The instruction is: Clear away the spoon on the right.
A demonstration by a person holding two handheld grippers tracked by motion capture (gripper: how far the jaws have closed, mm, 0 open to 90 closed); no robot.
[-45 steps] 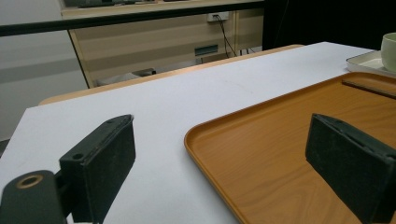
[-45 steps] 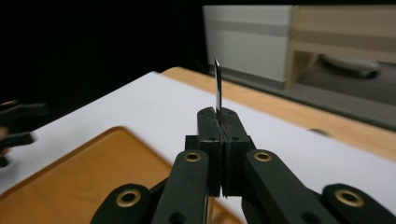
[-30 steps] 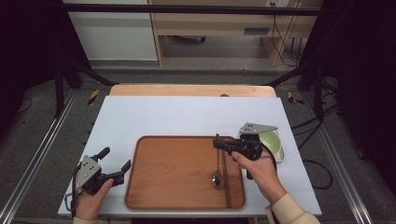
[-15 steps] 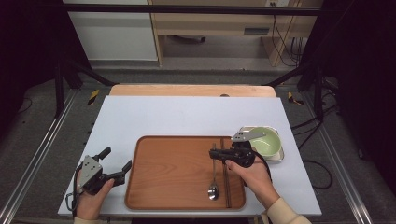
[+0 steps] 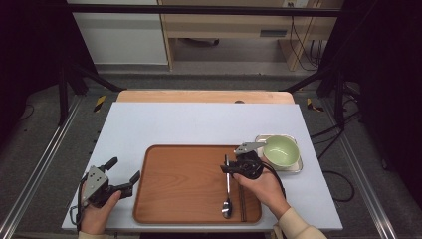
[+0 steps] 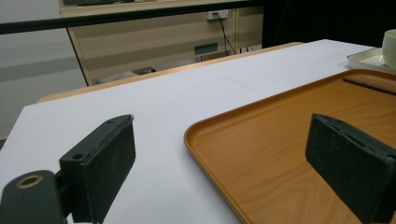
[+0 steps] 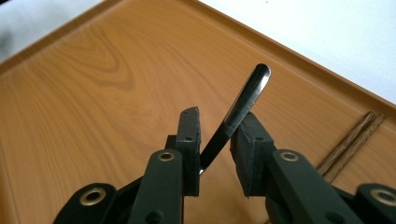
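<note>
Spoon (image 5: 227, 191) lowered onto tray (image 5: 164, 199), R hand-held gripper (image 5: 228, 169)

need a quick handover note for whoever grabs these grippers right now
Right gripper: over the right part of the tray, jaws around the handle of the spoon; a gap shows beside the handle, so whether it is gripped or let go cannot be told.
Left gripper: open, holding nothing, at the tray's left edge.
Spoon: bowl end rests on the tray near its front edge, beside the chopsticks.
Green bowl: on the small metal dish, right of the tray.
Done: chopsticks and spoon on the tray.
Left: probably free the spoon; perhaps bring the bowl over.
</note>
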